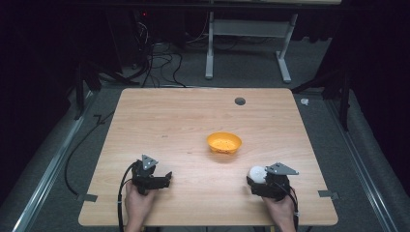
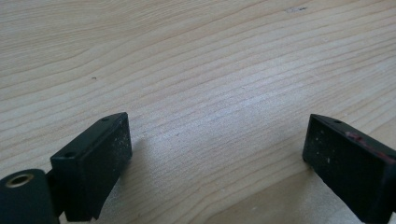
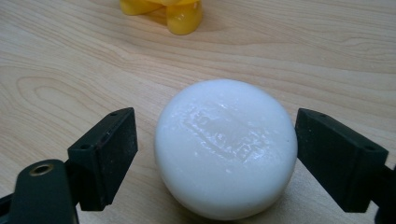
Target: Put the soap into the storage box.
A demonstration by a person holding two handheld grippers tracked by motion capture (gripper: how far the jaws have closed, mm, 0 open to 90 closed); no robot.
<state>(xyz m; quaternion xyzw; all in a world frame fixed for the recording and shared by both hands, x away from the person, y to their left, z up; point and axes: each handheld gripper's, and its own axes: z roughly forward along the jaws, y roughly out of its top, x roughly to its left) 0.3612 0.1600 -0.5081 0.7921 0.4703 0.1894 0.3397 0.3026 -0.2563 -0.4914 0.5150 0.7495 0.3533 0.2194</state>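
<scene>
Risk, from the high view, sits at the right claw [image 1: 257, 177]: the white puck [image 1: 256, 173] lies near the bench [image 1: 193, 121] front edge, well short of the orange bowl [image 1: 224, 142], and a knock could send it off. The left claw [image 1: 167, 178] rests apart.

In the left gripper view, the left claw [image 2: 217, 144] is released over bare wood.

In the right gripper view, the right claw [image 3: 215, 140] is released, jaws flanking the puck [image 3: 226, 144] with gaps; its rounded, glossy sides may squirt free when pinched. Raised marks on top are unreadable.
</scene>
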